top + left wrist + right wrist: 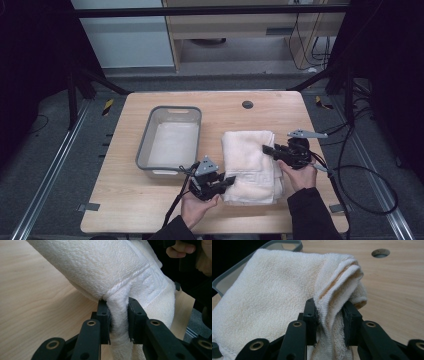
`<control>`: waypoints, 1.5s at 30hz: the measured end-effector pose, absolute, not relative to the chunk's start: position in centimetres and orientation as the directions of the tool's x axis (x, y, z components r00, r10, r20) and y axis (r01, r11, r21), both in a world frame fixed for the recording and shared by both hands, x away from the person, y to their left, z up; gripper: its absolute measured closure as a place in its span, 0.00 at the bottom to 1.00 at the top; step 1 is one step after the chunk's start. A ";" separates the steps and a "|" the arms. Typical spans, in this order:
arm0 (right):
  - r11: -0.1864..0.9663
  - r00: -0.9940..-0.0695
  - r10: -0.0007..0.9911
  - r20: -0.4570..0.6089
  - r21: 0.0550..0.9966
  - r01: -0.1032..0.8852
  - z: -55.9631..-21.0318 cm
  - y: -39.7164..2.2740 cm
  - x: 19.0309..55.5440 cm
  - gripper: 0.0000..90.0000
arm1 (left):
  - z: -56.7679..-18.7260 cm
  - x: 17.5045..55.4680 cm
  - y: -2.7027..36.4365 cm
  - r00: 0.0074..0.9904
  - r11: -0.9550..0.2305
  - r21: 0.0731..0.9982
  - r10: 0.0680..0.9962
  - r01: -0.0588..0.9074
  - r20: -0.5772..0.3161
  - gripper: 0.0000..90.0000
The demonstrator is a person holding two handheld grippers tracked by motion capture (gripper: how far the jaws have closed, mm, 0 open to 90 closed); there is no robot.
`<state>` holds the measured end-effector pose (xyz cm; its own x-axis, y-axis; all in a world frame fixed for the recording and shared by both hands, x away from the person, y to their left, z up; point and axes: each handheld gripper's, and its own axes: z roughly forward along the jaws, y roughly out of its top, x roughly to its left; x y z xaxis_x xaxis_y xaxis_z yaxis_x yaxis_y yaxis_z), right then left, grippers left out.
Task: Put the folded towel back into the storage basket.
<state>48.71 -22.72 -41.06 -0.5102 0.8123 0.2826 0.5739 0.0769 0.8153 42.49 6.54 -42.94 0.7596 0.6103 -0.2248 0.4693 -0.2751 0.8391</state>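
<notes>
The folded cream-white terry towel [250, 165] lies on the pale wooden table [150, 200], just to the right of the grey rectangular plastic bin [170, 142], which holds something pale and flat that cannot be made out. The towel sits close to the person's edge of the table, folded into a thick oblong with an embossed band across its near end.

The left gripper [227, 181], held in the person's left hand [197, 207], meets the towel at its near left corner. In the left gripper view its jaws are drawn narrow on a pinched fold of the towel [117, 315], just below the corded band, and the cloth bulges up above them.

The right gripper [267, 149], held in the right hand [300, 176], reaches the towel's right edge, farther from the person than the left one. In the right gripper view its jaws grip a bunched, layered edge of the towel [332, 312]. Beyond the towel, toward the table's far edge, is a round dark hole [247, 104].
</notes>
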 end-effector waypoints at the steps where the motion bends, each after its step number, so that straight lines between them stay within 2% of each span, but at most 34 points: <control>1: 0.077 -0.512 0.813 0.277 0.821 0.566 -40.7 -22.7 48.6 0.77 | -42.6 42.4 6.6 0.762 -0.273 0.844 0.609 0.462 -0.220 0.82; 10: 0.040 -0.525 0.807 0.270 0.862 0.505 -37.9 -21.9 48.3 0.77 | -40.1 42.4 7.9 0.764 -0.259 0.880 0.625 0.398 -0.161 0.82; 45: 0.044 -0.589 0.776 0.228 0.911 0.410 -32.1 -13.4 50.8 0.77 | -35.7 43.6 16.2 0.688 -0.151 0.917 0.709 0.368 -0.159 0.82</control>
